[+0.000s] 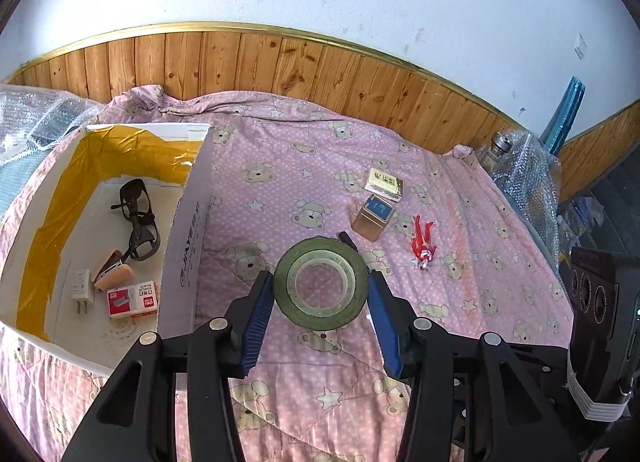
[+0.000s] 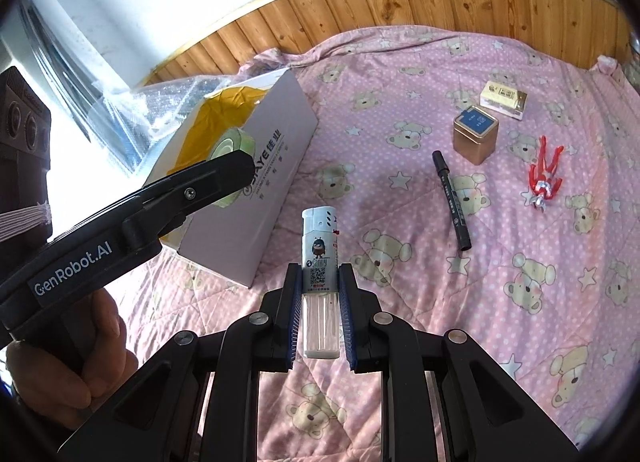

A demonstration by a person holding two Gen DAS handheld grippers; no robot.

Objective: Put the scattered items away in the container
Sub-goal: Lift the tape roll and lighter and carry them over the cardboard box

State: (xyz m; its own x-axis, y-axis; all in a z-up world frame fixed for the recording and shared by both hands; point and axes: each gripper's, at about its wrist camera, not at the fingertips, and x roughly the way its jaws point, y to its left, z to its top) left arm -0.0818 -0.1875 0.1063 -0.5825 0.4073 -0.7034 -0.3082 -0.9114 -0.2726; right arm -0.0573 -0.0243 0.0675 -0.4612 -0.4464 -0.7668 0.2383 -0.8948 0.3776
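Note:
My left gripper [image 1: 320,283] is shut on a green tape roll [image 1: 320,318], held in the air just right of the white cardboard box [image 1: 188,246]. Black glasses [image 1: 138,218], a charger [image 1: 80,288] and a red staple box [image 1: 132,299] lie in the box. My right gripper [image 2: 320,272] is shut on a white lighter [image 2: 319,230], upright above the pink bedspread. A black pen [image 2: 452,202], a copper tin with a blue lid [image 2: 475,134], a small cream box [image 2: 503,99] and a red figure [image 2: 544,178] lie scattered on the bed. The tape mostly hides the pen in the left wrist view.
Bubble wrap [image 1: 36,118] lies behind the box. A glass bottle [image 1: 496,150] and more bubble wrap [image 1: 528,178] sit at the bed's far right corner. Wood panelling [image 1: 280,62] backs the bed. A hand [image 2: 80,350] grips the left tool's handle.

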